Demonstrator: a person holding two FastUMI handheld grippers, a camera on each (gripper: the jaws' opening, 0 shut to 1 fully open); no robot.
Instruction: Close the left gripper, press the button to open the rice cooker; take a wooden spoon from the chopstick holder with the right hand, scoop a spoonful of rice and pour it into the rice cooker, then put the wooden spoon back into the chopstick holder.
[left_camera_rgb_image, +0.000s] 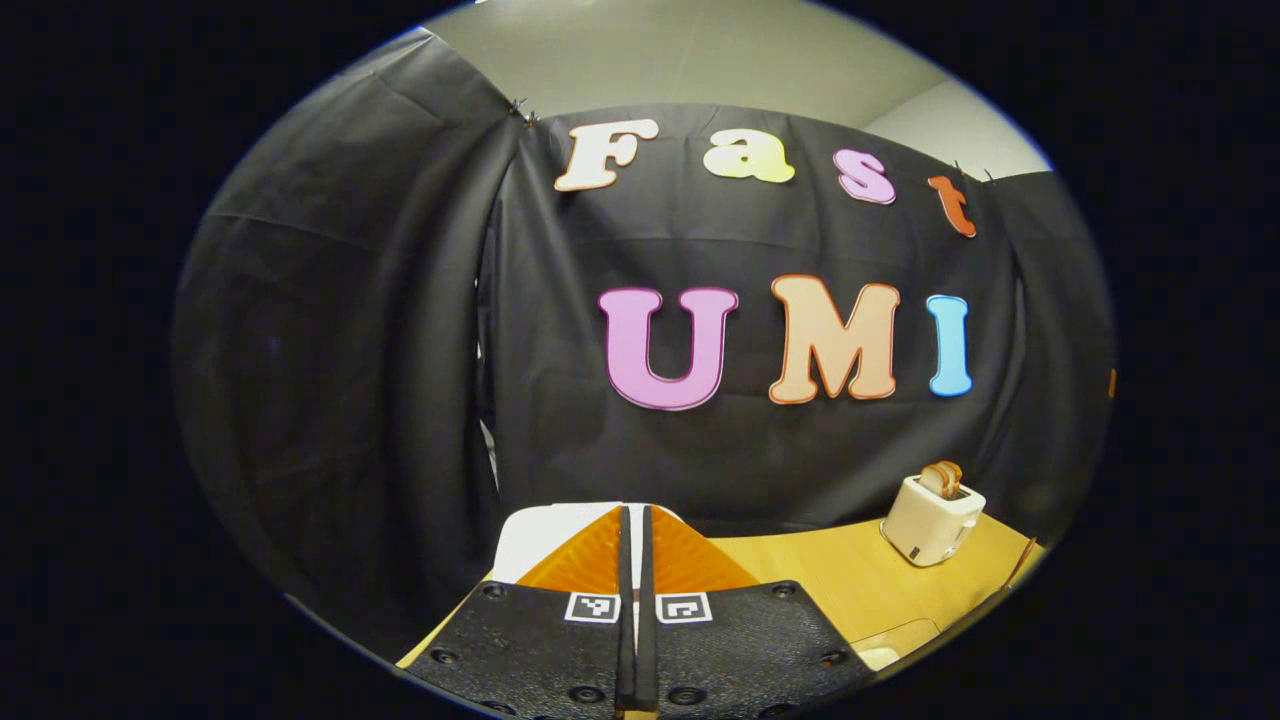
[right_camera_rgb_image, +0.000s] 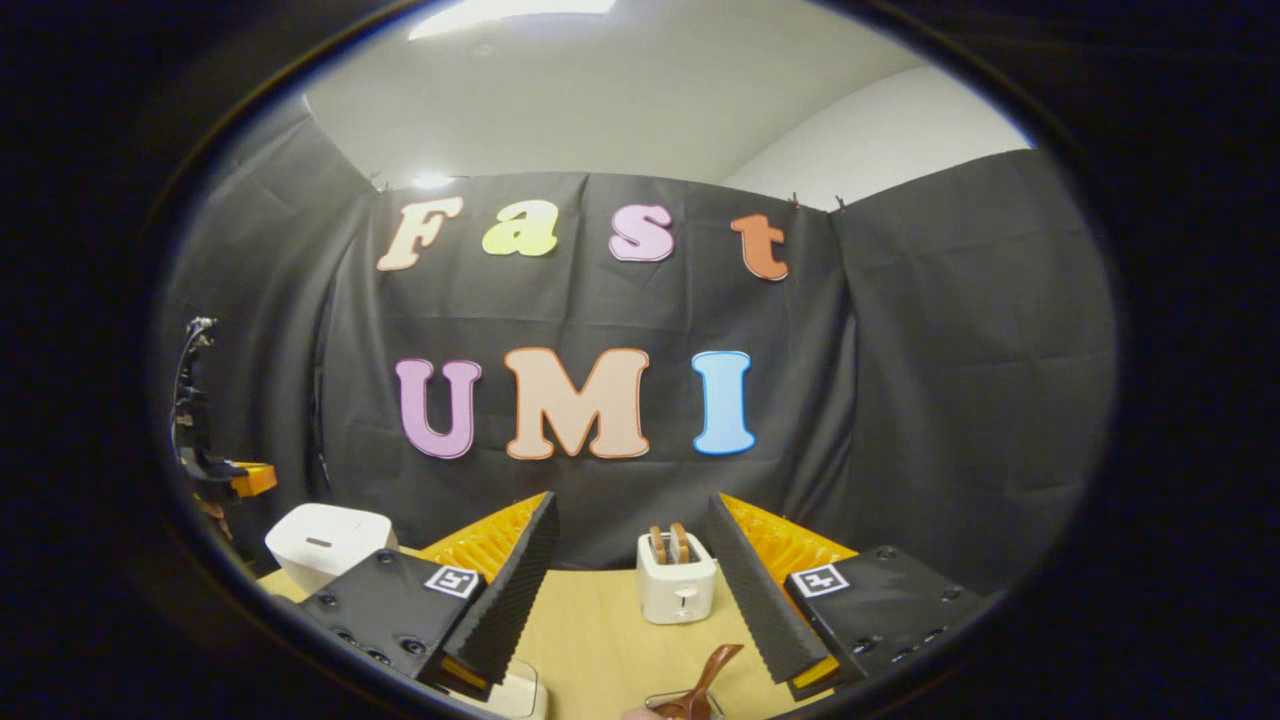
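In the left gripper view my left gripper (left_camera_rgb_image: 636, 512) is shut, its fingers pressed together with nothing between them. Right behind them stands the white rice cooker (left_camera_rgb_image: 540, 535), its lid down. In the right gripper view my right gripper (right_camera_rgb_image: 630, 502) is open and empty above the table. The brown wooden spoon (right_camera_rgb_image: 708, 675) stands below it in the wire chopstick holder (right_camera_rgb_image: 672, 704) at the near edge. The rice cooker (right_camera_rgb_image: 325, 540) sits at the far left, lid shut. The left gripper (right_camera_rgb_image: 235, 478) with its cable shows beyond the cooker.
A white toaster (left_camera_rgb_image: 930, 518) with bread slices stands at the back of the wooden table (left_camera_rgb_image: 830, 580); it appears between my right fingers too (right_camera_rgb_image: 678, 588). A pale container (right_camera_rgb_image: 515, 695) lies at the near edge by the left finger. Black cloth closes the booth.
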